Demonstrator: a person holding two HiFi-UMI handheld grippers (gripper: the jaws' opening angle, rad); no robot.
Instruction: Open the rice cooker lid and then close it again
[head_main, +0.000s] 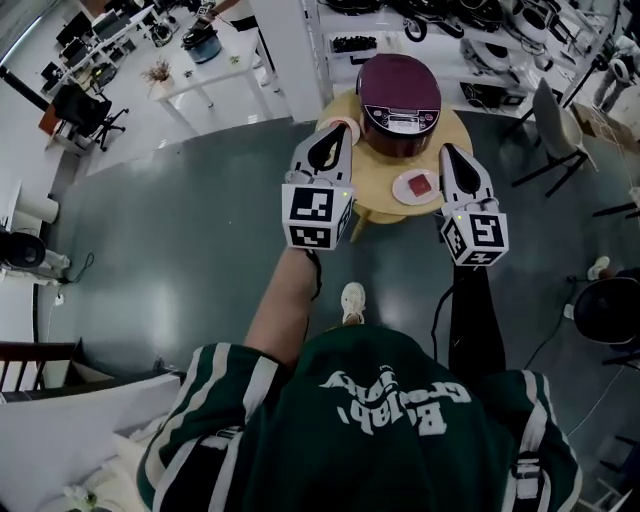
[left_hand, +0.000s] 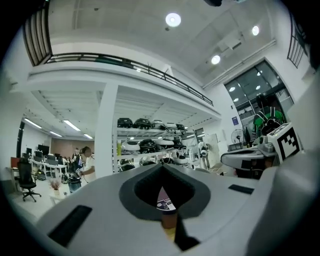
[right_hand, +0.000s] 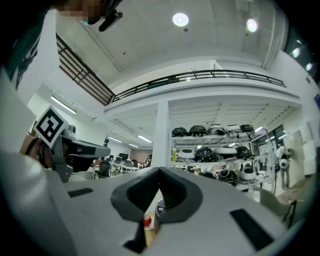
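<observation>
Holding your left tongs (head_main: 333, 135) and right tongs (head_main: 451, 152) pressed together and empty, you hover just short of the cooker (head_main: 398, 110) on the round tabletop (head_main: 375, 188), its lid (head_main: 398, 78) down, so opening and closing both seem left.

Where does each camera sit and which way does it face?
Head view: on the head, steeply down at rice cooker on table; left gripper, right gripper, forearm show.
Left gripper view: on left gripper, along its shut jaws toward shelves; right gripper at right.
Right gripper view: likewise; left gripper at left.
All share the rice cooker.
</observation>
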